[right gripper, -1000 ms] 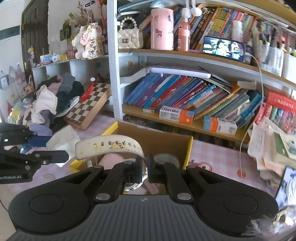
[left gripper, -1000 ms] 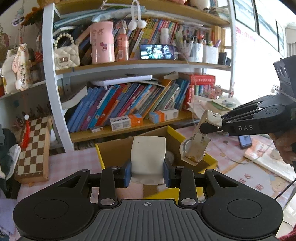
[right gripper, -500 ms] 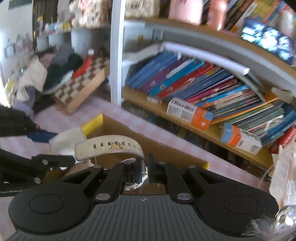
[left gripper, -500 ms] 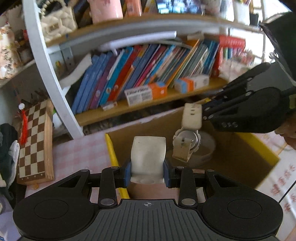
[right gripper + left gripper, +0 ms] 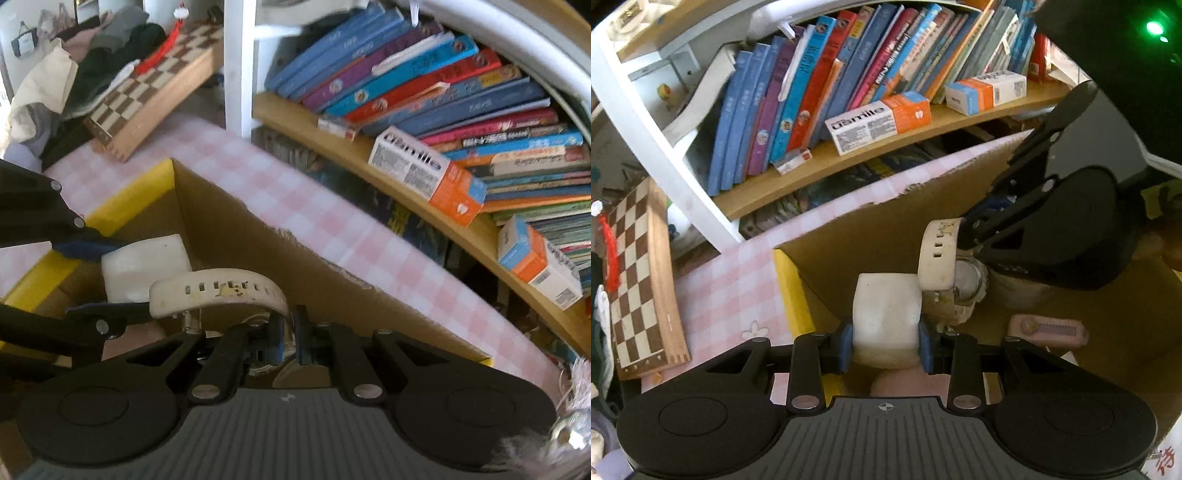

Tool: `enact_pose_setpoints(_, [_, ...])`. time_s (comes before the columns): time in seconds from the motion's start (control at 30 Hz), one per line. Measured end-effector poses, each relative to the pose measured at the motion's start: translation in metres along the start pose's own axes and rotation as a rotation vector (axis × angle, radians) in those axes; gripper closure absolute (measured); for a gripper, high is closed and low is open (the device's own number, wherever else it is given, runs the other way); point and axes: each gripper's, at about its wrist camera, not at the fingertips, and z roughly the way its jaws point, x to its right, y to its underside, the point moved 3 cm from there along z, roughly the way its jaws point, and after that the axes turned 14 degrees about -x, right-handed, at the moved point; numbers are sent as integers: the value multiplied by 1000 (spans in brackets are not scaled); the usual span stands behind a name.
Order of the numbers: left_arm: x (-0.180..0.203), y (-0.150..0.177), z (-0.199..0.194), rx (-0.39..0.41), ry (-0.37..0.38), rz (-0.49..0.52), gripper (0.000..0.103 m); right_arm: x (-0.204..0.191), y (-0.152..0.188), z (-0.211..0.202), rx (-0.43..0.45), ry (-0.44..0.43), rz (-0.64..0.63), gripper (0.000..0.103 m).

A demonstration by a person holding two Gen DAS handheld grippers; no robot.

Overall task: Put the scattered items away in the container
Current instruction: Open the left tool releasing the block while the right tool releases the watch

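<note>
The left gripper (image 5: 885, 345), jaws opening, pinches a white block (image 5: 886, 314) over the box (image 5: 785, 273), poised to drop it in. The right gripper (image 5: 291, 334) clamps a watch (image 5: 221, 290) beside it, likewise over the box.

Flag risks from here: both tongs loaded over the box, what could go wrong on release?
1. The left tongs, jaws opening on the white block, sit beside the watch in the right tongs; the items could knock together.
2. The block hangs near the box's yellow rim; it may clip the rim.
3. The watch is pinched by its strap only, so it may swing on release onto the pink case.
</note>
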Motion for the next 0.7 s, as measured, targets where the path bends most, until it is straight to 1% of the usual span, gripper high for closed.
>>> enact_pose_setpoints(0.1, [2,-2,2,-3,-9,12,67,3,1,6,-19,-17,14,96])
enact_pose_setpoints(0.23, [2,-3,2,-1,-11,21,65,4,1,7,-24,-24,23,93])
enact_pose_setpoints(0.3, [3,-3,2,1,-12,26,61,4,1,3,-12,-27,30,88])
enact_pose_setpoints(0.33, [4,-2,0,8,-15,32,53,4,1,-1,-4,-28,31,81])
enact_pose_setpoints(0.37, [5,-1,-4,20,-20,41,47,3,1,-5,5,-29,31,75])
enact_pose_setpoints(0.5, [12,5,-22,69,-33,66,43,0,4,-25,47,-28,24,68])
enact_pose_setpoints(0.57, [13,8,-33,100,-30,65,40,-1,8,-38,76,-30,26,62])
enact_pose_setpoints(0.7, [16,14,-57,168,-35,63,37,-4,15,-68,133,-36,40,61])
